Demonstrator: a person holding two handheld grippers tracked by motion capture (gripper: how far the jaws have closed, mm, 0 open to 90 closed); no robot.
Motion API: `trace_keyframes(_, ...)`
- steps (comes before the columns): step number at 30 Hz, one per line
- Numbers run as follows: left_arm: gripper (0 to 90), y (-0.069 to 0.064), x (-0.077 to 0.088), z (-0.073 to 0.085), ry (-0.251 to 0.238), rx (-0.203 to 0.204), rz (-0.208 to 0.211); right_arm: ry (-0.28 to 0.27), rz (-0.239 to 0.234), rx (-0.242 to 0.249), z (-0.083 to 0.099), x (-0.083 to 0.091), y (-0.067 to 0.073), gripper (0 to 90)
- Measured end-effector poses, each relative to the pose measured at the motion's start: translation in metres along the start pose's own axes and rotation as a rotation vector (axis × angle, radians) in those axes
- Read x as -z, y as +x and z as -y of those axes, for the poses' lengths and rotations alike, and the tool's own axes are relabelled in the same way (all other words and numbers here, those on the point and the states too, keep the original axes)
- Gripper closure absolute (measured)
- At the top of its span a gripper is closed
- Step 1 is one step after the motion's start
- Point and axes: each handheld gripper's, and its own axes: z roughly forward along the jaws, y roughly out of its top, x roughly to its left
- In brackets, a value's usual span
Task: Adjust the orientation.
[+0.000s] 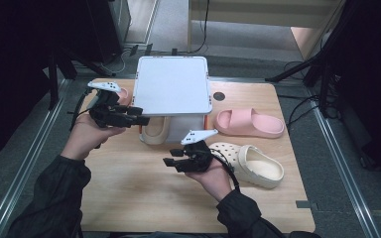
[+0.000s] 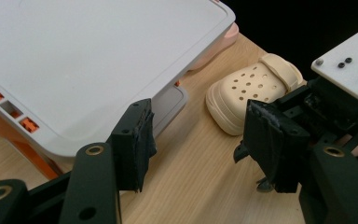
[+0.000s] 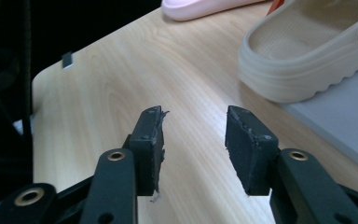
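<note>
Grippers first: we see the left gripper [image 1: 138, 115] spread wide with nothing between its jaws, hovering just beside the left edge of the white lid [image 1: 172, 84] of the box at the worktop's [image 1: 129, 198] far middle. Our right gripper [image 1: 168, 162] is parted too, empty, above bare wood at the worktop's centre.

We count four shoes: one pink slide [image 1: 249, 122] toward the right edge, another pink one [image 1: 124, 93] peeking out behind the left gripper, one cream clog [image 1: 250, 163] just beside the right hand [image 1: 213, 178], and one cream slide [image 1: 156, 131] under the lid. The right gripper view gives us that cream slide's [image 3: 303, 60] ridged sole resting on the grey box base [image 3: 345, 116]. The left gripper view shows the lid's orange latches [image 2: 9, 109].
</note>
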Motion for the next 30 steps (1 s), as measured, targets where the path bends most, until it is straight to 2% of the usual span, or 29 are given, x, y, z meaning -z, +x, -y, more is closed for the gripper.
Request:
trace_keyframes(4,40.1,-0.006,0.003,0.008,-0.010,-0.007,-0.008,0.015,-0.016,0.010,0.007,0.010,-0.003,54.6)
trace_keyframes(5,39.8,-0.007,0.003,0.010,-0.008,-0.007,-0.012,0.021,-0.030,-0.003,0.009,0.013,-0.006,53.7)
trace_keyframes(8,39.1,-0.011,0.004,0.020,-0.016,-0.002,-0.037,0.031,-0.021,0.004,0.009,0.016,-0.008,53.5)
trace_keyframes(9,38.3,-0.014,0.005,0.028,-0.030,-0.016,-0.079,0.027,-0.021,0.012,0.009,0.021,-0.010,53.4)
trace_keyframes(11,38.1,-0.015,0.006,0.032,-0.026,-0.012,-0.086,0.024,-0.025,0.010,0.009,0.024,-0.012,53.3)
trace_keyframes(13,37.8,-0.017,0.010,0.042,-0.050,-0.002,-0.073,0.017,-0.024,0.013,0.009,0.034,-0.016,53.3)
trace_keyframes(14,37.8,-0.017,0.010,0.042,-0.050,-0.002,-0.073,0.017,-0.024,0.013,0.009,0.034,-0.016,53.3)
trace_keyframes(15,37.8,-0.019,0.011,0.048,-0.042,-0.006,-0.091,0.019,-0.018,0.019,0.011,0.041,-0.019,53.3)
trace_keyframes(17,37.6,-0.018,0.011,0.052,-0.039,-0.002,-0.093,0.013,-0.019,0.024,0.012,0.047,-0.021,53.3)
trace_keyframes(21,37.4,-0.018,0.007,0.065,-0.025,0.020,-0.108,0.002,-0.018,0.030,0.015,0.061,-0.025,53.4)
trace_keyframes(22,37.4,-0.019,0.004,0.072,-0.023,0.022,-0.111,-0.002,-0.019,0.038,0.016,0.065,-0.026,53.4)
trace_keyframes(24,37.3,-0.019,0.002,0.075,-0.020,0.020,-0.114,-0.006,-0.018,0.045,0.018,0.072,-0.029,53.3)
trace_keyframes(27,36.7,-0.021,-0.006,0.086,-0.018,0.017,-0.122,-0.016,-0.004,0.030,0.022,0.083,-0.035,53.4)
trace_keyframes(30,36.3,-0.022,-0.011,0.090,-0.009,0.019,-0.121,-0.026,0.013,0.016,0.025,0.092,-0.038,54.0)
